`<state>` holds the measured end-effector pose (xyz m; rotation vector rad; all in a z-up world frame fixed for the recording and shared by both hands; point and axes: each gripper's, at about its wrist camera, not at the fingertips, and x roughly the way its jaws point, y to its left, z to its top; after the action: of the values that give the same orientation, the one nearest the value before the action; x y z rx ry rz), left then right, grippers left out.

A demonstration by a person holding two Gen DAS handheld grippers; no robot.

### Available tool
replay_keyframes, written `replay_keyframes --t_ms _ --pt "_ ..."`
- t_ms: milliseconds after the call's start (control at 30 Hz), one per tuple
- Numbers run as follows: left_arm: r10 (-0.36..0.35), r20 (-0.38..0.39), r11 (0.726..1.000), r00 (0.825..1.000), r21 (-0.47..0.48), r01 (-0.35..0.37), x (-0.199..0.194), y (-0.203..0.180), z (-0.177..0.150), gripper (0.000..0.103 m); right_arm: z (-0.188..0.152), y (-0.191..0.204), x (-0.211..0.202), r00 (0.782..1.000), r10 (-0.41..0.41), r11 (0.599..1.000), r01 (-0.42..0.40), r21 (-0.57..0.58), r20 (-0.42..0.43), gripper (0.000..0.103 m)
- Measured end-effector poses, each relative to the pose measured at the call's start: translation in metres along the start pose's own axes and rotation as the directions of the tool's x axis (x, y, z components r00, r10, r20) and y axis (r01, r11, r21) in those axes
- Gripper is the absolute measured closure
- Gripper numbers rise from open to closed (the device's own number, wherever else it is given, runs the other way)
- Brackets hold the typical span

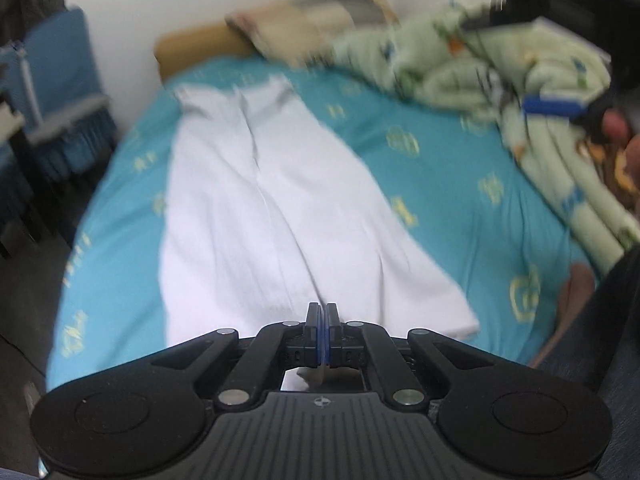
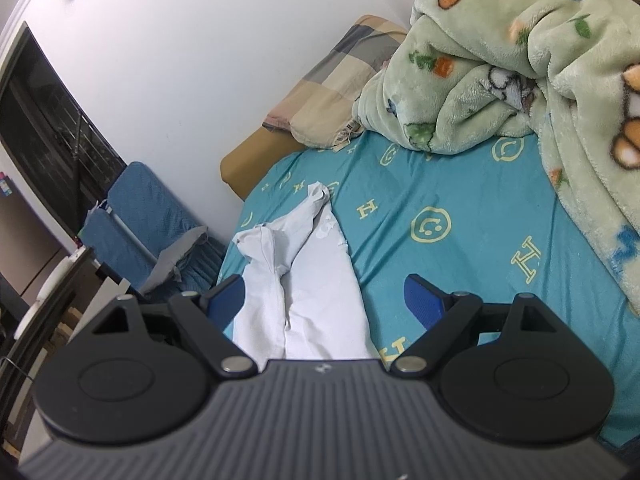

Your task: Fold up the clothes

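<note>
While your left gripper [image 1: 321, 320] is pinched shut on the near hem of the thin white cotton garment [image 1: 256, 208] stretching ahead on the teal bedsheet [image 1: 440, 168], your right gripper [image 2: 324, 300] gapes wide above it; it looks limp and light, so take the opposite hem corner.

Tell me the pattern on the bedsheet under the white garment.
Teal cotton bedsheet printed with pale yellow smiley faces and letter H motifs, clearest in the right wrist view.
</note>
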<state>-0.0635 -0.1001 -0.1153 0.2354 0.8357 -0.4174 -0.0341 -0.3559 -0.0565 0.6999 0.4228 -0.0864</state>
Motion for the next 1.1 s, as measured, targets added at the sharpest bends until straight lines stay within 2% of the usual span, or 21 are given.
replay_keyframes --t_ms 67,100,167,333,467,567,700,900,1100 --pt "-0.02 0.012 1.0 1.0 -0.021 0.02 -0.005 0.006 0.002 0.076 -0.001 0.002 0.001 1.0 0.002 1.0 -0.002 -0.009 -0.006 0.015" --pt "-0.03 0.018 0.999 0.999 -0.032 0.03 -0.008 0.009 0.004 0.069 -0.002 0.003 0.002 1.0 0.006 1.0 -0.006 -0.016 -0.011 0.015" --pt "-0.04 0.048 0.998 0.998 -0.051 0.042 -0.016 0.015 0.01 0.046 -0.003 0.006 0.004 1.0 0.013 0.999 -0.014 -0.035 -0.023 0.015" --pt "-0.018 0.136 0.997 0.99 -0.073 0.028 -0.028 0.032 0.041 0.022 -0.008 0.016 0.009 1.0 0.002 0.994 -0.005 -0.109 -0.028 0.015" --pt "0.042 0.212 0.997 0.976 -0.065 -0.029 -0.025 0.05 0.068 0.016 -0.012 0.024 0.011 1.0 -0.015 0.985 0.011 -0.174 -0.017 0.015" --pt "0.1 0.268 0.993 0.958 -0.093 -0.078 -0.015 0.063 0.068 0.013 -0.019 0.033 0.016 0.999 -0.032 0.969 0.031 -0.246 0.001 0.015" --pt "0.107 0.221 0.969 0.969 -0.244 -0.051 0.004 0.089 0.05 0.013 -0.026 0.041 0.019 0.999 -0.04 0.956 0.039 -0.291 0.004 0.015" --pt "0.098 0.234 0.945 0.967 -0.327 -0.016 -0.005 0.111 0.044 0.012 -0.035 0.05 0.021 0.999 -0.046 0.945 0.042 -0.324 -0.005 0.015" --pt "0.108 0.215 0.947 0.971 -0.32 -0.034 -0.002 0.108 0.043 0.012 -0.044 0.058 0.022 0.999 -0.052 0.933 0.044 -0.357 -0.013 0.016"
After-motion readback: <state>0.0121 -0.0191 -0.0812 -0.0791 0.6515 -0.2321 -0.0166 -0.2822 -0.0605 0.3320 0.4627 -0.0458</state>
